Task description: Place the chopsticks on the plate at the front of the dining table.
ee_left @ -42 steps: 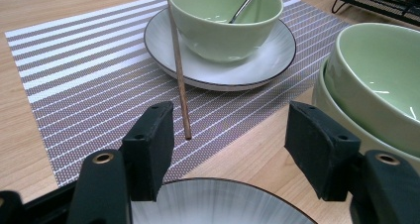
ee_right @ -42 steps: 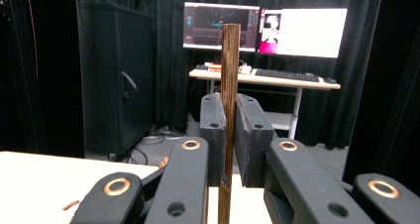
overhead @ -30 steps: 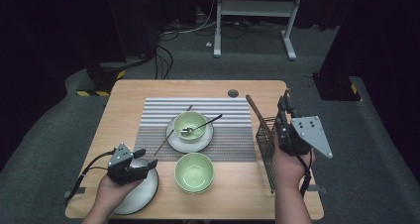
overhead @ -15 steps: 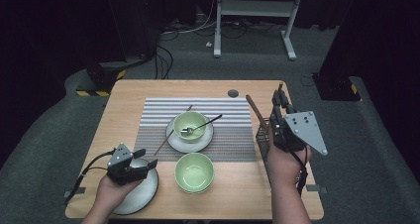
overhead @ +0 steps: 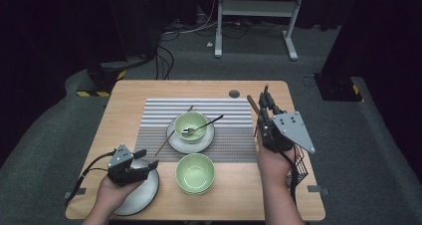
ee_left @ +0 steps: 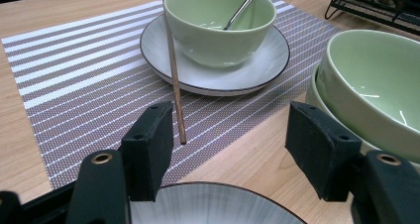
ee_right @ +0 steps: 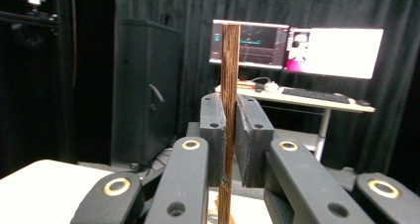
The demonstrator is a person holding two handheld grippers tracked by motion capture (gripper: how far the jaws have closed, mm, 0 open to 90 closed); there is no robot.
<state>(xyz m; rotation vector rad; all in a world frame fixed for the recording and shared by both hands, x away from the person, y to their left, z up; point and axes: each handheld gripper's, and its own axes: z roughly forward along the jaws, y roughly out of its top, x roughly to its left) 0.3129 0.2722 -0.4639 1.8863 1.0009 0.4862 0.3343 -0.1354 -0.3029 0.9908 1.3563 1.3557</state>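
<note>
Dark room, black curtains, grey floor, cables and a white stand behind a wooden table [overhead: 149, 90]. On the table a striped placemat [overhead: 159, 110] lies across the middle. Right edge: black wire rack [overhead: 300, 170], partly hidden by the right forearm. Near-left corner: grey plate [overhead: 147, 190] with dark rim, under the left gripper. Front centre: two stacked green bowls [overhead: 195, 172], just off the mat's near edge. On the mat: white saucer [overhead: 175, 141] carrying a green bowl [overhead: 191, 124], a metal spoon [overhead: 205, 125] resting inside with its handle out to the right. One brown chopstick [overhead: 174, 130] leans on the saucer's left rim, tip down on the mat.

Left gripper [overhead: 144, 160] hovers over the grey plate, jaws wide apart, nothing between them; left gripper view looks across the mat at the saucer bowl, stacked bowls at right.

Right gripper [overhead: 263, 99] is above the table's right side, beside the mat, jaws pinched narrow on a second chopstick [ee_right: 229, 85]. In the right gripper view that stick stands straight between the pads [ee_right: 213, 130], rising above them, with monitors and a desk in the background.
</note>
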